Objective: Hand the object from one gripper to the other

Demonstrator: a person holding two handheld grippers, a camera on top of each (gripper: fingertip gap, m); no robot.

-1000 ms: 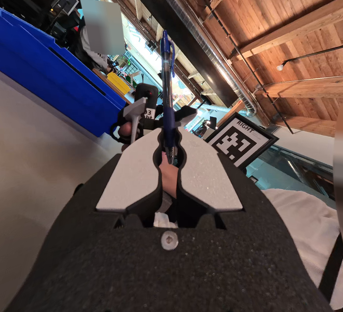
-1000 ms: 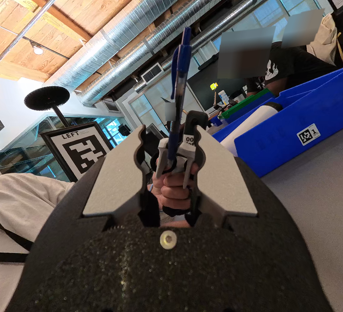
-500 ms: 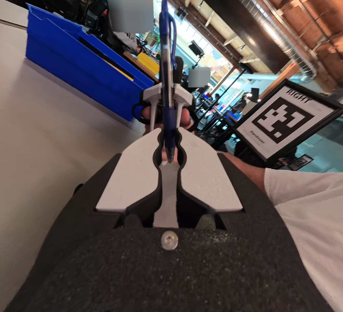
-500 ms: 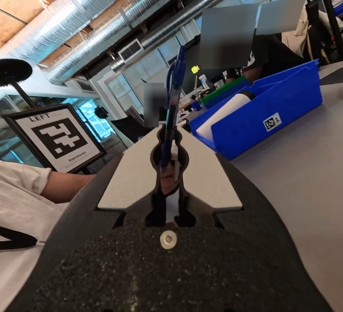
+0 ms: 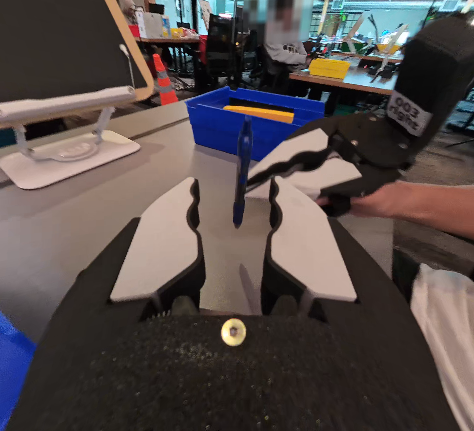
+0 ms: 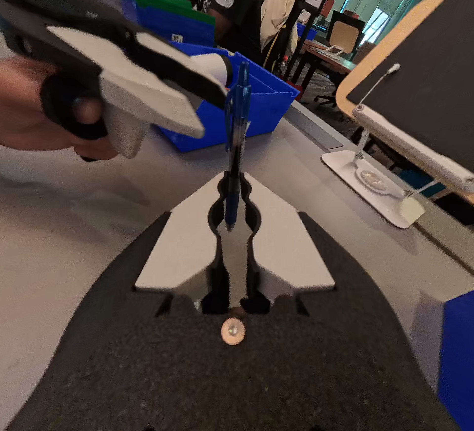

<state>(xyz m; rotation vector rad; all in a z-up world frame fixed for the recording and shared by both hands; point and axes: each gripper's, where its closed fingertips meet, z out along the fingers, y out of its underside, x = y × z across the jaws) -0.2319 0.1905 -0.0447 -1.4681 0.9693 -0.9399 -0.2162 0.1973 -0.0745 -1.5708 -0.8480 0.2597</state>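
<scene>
A blue pen [image 5: 242, 169] stands upright, tip down, above the grey table [image 5: 64, 226]. My left gripper [image 5: 234, 182] is open, its fingers wide apart on either side of the pen and not touching it. My right gripper [image 5: 252, 184] comes in from the right in the left wrist view and pinches the pen's lower barrel. In the right wrist view my right gripper [image 6: 234, 175] is shut on the pen [image 6: 236, 136], just above its dark grip. The open left gripper [image 6: 214, 118] shows at the upper left there, next to the pen's upper part.
A blue bin [image 5: 218, 126] holding a yellow object stands behind the pen. A screen on a white stand [image 5: 69, 154] is at the left, and shows at the right in the right wrist view [image 6: 372, 182]. Another blue bin [image 6: 264, 110] holds a white roll. An orange cone [image 5: 163, 80] stands beyond the table. There is about 4 cm between the tips of the two grippers.
Both grippers have tilted down from the ceiling towards the table. My left gripper has opened and let go of the pen. My right gripper stays shut on it and now holds it alone.
</scene>
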